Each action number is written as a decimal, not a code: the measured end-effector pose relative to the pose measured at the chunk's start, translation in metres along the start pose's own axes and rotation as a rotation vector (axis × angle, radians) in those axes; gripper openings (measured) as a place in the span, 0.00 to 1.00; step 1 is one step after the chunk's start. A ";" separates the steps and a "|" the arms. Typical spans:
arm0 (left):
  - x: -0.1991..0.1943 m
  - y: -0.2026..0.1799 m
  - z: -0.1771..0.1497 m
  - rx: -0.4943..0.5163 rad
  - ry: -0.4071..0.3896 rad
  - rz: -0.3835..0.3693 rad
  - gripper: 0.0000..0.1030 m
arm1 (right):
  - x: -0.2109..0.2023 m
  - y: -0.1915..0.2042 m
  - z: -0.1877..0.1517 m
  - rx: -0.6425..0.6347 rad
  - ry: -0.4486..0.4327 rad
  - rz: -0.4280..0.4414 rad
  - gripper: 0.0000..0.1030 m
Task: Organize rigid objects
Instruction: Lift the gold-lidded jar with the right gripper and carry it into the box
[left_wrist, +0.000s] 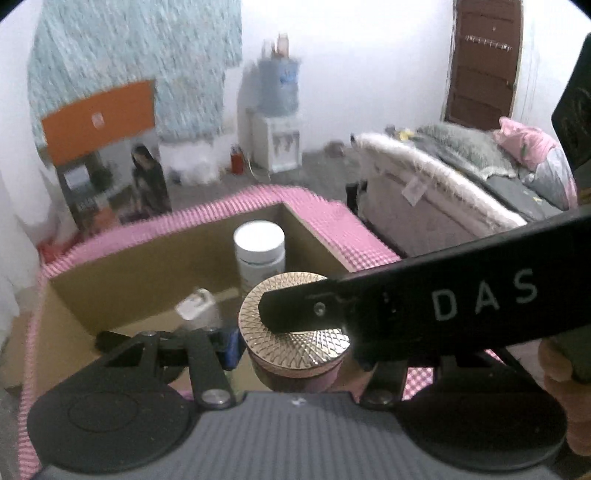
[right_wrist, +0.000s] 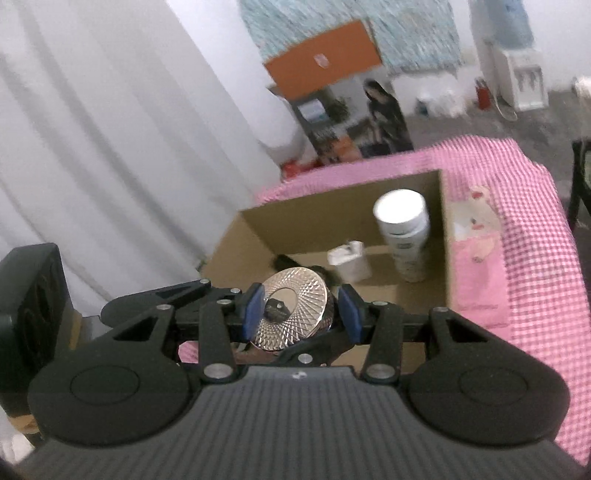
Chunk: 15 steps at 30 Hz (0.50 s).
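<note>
We've got the left tool (left_wrist: 291, 343) pinching the gold-lidded jar (left_wrist: 295, 325) near the cardboard box (left_wrist: 147, 254), the right tool (right_wrist: 299, 314) clamped on it too. Let's keep it level and lower gently beside the white bottle (left_wrist: 259, 251) far right.

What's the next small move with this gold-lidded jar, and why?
Probably carry the jar forward and lower it into the cardboard box: the right gripper holds it by the lid just short of the box, and bare bottom shows beside the small white bottle.
</note>
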<state>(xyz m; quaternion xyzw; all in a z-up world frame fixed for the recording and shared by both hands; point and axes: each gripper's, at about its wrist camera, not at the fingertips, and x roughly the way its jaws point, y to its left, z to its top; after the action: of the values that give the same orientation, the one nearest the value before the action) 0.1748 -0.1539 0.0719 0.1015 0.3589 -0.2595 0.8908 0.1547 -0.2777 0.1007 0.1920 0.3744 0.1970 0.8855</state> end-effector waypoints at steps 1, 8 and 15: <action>0.013 0.000 0.004 -0.005 0.031 -0.008 0.56 | 0.007 -0.009 0.006 0.013 0.025 -0.006 0.43; 0.059 0.011 0.000 -0.047 0.156 -0.029 0.56 | 0.050 -0.040 0.021 0.027 0.150 -0.045 0.43; 0.073 0.017 -0.001 -0.066 0.199 -0.010 0.56 | 0.077 -0.044 0.025 -0.019 0.195 -0.055 0.43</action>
<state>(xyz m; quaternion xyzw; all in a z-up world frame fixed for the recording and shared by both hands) 0.2279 -0.1680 0.0206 0.0957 0.4545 -0.2406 0.8523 0.2312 -0.2818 0.0502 0.1529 0.4621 0.1941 0.8517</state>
